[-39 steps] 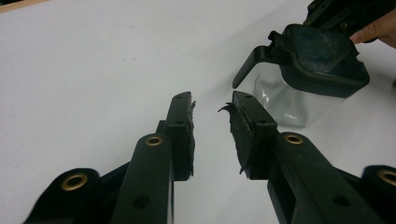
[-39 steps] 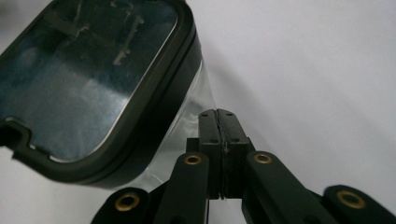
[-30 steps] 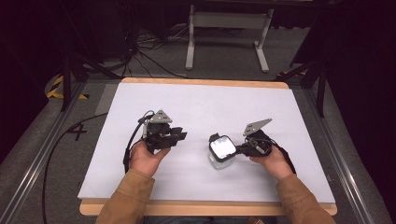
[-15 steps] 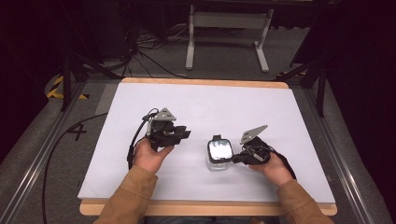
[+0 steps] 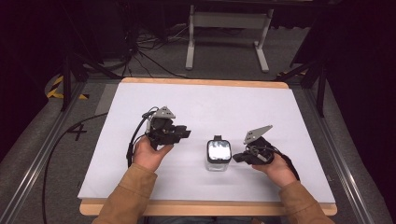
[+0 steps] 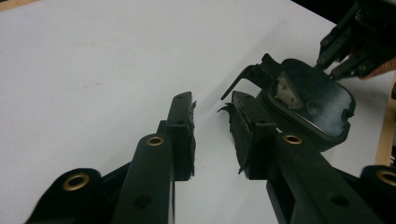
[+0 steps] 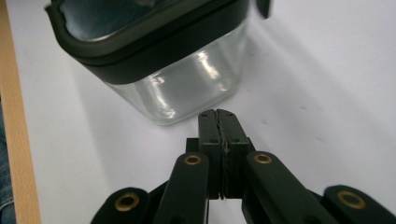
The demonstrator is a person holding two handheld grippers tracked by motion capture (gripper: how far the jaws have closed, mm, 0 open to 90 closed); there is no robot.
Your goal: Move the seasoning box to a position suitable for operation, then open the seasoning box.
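Two grippers are at work over the white counter (image 5: pixel 140 186), one in each of the person's hands, with a small clear container (image 5: pixel 218 156) standing between them on the near half of the surface. That container has see-through walls and a dark lid (image 6: pixel 310 100) whose glossy top catches the light; a dark latch or tab juts from the lid's far edge. It sits upright and nothing is lifting it. The left gripper (image 6: pixel 212 123) hovers to the container's left, its fingers (image 6: pixel 184 128) parted with a clear gap and nothing between them; in the left gripper view the right-hand finger reaches close beside the lid's edge, though whether it touches I cannot tell. The right gripper (image 7: pixel 218 116) lies low on the container's right side, its fingers pressed flat together and holding nothing, their tips just short of the glass wall near its base. From above, the right hand (image 5: pixel 275 168) rests near the counter's front right, the left hand (image 5: pixel 149 154) a little farther out, and tan sleeves cover both forearms. A black cable (image 5: pixel 56 154) trails off the left gripper across the grey floor beside the counter.
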